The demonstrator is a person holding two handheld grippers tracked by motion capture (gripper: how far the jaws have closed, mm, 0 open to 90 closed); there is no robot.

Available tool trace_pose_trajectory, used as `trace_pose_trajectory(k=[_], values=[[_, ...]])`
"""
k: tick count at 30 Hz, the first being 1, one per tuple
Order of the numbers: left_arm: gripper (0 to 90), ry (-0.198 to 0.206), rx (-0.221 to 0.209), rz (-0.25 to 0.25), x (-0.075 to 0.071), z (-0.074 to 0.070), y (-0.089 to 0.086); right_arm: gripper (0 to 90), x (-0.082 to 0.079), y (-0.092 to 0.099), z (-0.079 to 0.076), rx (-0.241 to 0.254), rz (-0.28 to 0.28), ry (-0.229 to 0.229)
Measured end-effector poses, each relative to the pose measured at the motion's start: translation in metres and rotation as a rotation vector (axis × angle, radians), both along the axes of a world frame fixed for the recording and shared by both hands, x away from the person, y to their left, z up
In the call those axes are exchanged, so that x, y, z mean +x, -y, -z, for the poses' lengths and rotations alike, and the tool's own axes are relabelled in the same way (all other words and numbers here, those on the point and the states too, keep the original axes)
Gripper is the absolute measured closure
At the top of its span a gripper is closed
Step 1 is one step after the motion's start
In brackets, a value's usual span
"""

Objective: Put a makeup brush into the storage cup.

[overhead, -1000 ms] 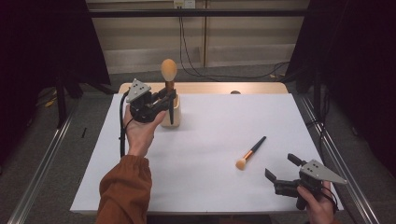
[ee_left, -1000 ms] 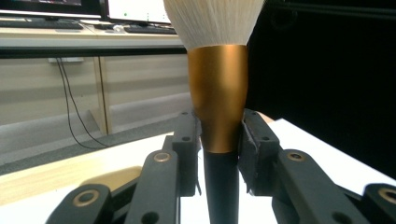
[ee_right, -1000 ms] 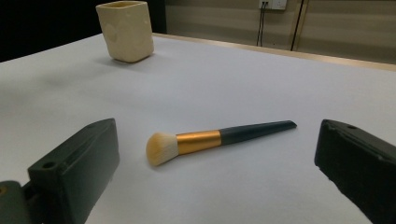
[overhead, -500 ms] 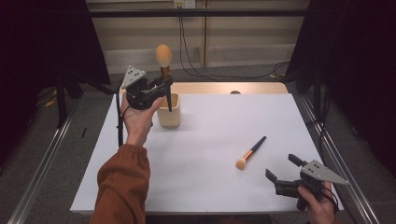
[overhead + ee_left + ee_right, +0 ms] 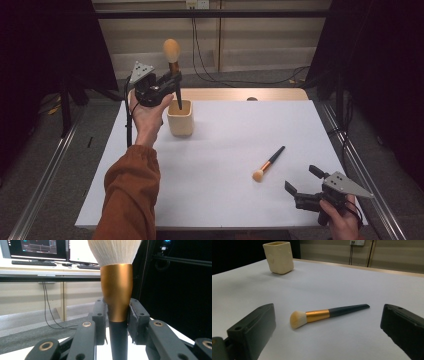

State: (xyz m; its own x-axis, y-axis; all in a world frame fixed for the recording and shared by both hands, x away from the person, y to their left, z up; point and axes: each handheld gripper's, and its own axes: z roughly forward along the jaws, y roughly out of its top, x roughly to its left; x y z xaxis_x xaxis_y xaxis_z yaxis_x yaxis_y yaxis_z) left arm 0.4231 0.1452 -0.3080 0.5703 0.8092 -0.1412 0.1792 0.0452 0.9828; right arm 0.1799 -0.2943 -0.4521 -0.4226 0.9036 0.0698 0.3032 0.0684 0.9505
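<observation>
My left gripper [image 5: 172, 82] is shut on a large makeup brush [image 5: 173, 67], held upright with its pale bristles on top. The brush's dark handle tip hangs just above the cream square cup [image 5: 180, 118]. In the left gripper view the jaws clamp the brush [image 5: 117, 292] where the gold ferrule meets the black handle. A smaller makeup brush [image 5: 268, 163] lies flat on the white table [image 5: 225, 150], bristles toward me. My right gripper [image 5: 304, 187] stands open near the front right corner, just behind that brush [image 5: 324, 314], which lies between its jaws' lines in the right gripper view.
The cream cup [image 5: 278, 257] stands far left in the right gripper view. Black curtains flank the table, a metal rail [image 5: 367, 180] runs along its right side, and cables [image 5: 215, 55] trail on the floor behind.
My left gripper has lifted the large brush up and out of the cup, toward the left and back. The right gripper has stayed still.
</observation>
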Motion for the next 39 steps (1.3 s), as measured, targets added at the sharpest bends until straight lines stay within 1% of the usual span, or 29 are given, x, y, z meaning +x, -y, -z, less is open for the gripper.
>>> trace_pose_trajectory(k=[2, 4, 6, 8, 9, 12, 14, 17, 18, 19, 20, 21, 22, 23, 24, 26, 28, 29, 31, 34, 37, 39], values=[[70.5, -0.006, 0.001, -0.008, 0.003, 0.003, -0.001, 0.0, 0.0, 0.0, 0.0, 0.003, 0.002, 0.0], [70.5, -0.014, -0.006, -0.005, 0.005, 0.005, -0.001, 0.0, -0.001, 0.0, 0.0, 0.004, 0.003, -0.001], [70.5, -0.008, 0.005, -0.009, 0.006, 0.007, 0.0, 0.0, -0.001, 0.001, 0.0, 0.006, 0.006, 0.001], [70.5, -0.009, 0.001, -0.008, 0.007, 0.008, 0.0, 0.0, -0.001, 0.001, 0.0, 0.008, 0.007, 0.0], [70.5, -0.009, 0.006, -0.012, 0.008, 0.008, 0.0, 0.0, -0.001, 0.001, 0.0, 0.008, 0.007, 0.0], [70.5, -0.015, 0.008, -0.015, 0.01, 0.01, -0.001, 0.0, -0.002, 0.0, 0.0, 0.017, 0.007, -0.001], [70.5, -0.022, 0.019, -0.018, 0.013, 0.014, -0.001, 0.0, -0.002, 0.0, 0.0, 0.022, 0.004, 0.002], [70.5, -0.027, 0.016, -0.02, 0.016, 0.016, -0.002, 0.0, -0.002, 0.0, 0.0, 0.026, 0.002, 0.004], [70.5, -0.026, 0.014, -0.018, 0.018, 0.019, -0.003, 0.0, -0.001, -0.001, 0.0, 0.028, 0.003, 0.004], [70.5, -0.026, 0.014, -0.018, 0.018, 0.019, -0.003, 0.0, -0.001, -0.001, 0.0, 0.028, 0.003, 0.004], [70.5, -0.025, 0.017, -0.009, 0.018, 0.023, -0.002, 0.0, -0.001, -0.001, 0.0, 0.036, 0.004, 0.006], [70.5, -0.025, 0.017, -0.009, 0.018, 0.023, -0.002, 0.0, -0.001, 0.0, 0.0, 0.037, 0.003, 0.005], [70.5, -0.032, 0.031, -0.017, 0.02, 0.028, -0.002, 0.0, -0.001, 0.0, 0.0, 0.035, 0.003, 0.004], [70.5, -0.032, 0.031, -0.017, 0.02, 0.028, -0.002, 0.0, -0.001, 0.0, 0.0, 0.035, 0.003, 0.004], [70.5, -0.042, 0.017, -0.018, 0.021, 0.031, -0.002, 0.0, -0.001, 0.0, 0.0, 0.038, 0.005, 0.004], [70.5, -0.053, 0.021, -0.023, 0.023, 0.039, -0.003, 0.0, -0.001, 0.0, 0.0, 0.034, 0.002, 0.004], [70.5, -0.055, 0.029, -0.025, 0.023, 0.041, -0.003, 0.0, -0.001, 0.0, 0.0, 0.031, 0.001, 0.006], [70.5, -0.066, 0.026, -0.031, 0.024, 0.046, -0.004, 0.0, -0.001, 0.0, 0.0, 0.032, 0.001, 0.005], [70.5, -0.07, 0.022, -0.039, 0.026, 0.05, -0.006, 0.0, -0.001, 0.0, 0.0, 0.031, 0.001, 0.006], [70.5, -0.082, 0.021, -0.049, 0.029, 0.054, -0.009, 0.0, -0.001, 0.0, 0.0, 0.031, 0.002, 0.005], [70.5, -0.072, 0.043, -0.053, 0.03, 0.056, -0.009, 0.0, -0.001, 0.0, 0.0, 0.031, 0.003, 0.003], [70.5, -0.079, 0.021, -0.051, 0.031, 0.056, -0.009, 0.0, 0.0, 0.0, 0.001, 0.029, 0.002, 0.003]])
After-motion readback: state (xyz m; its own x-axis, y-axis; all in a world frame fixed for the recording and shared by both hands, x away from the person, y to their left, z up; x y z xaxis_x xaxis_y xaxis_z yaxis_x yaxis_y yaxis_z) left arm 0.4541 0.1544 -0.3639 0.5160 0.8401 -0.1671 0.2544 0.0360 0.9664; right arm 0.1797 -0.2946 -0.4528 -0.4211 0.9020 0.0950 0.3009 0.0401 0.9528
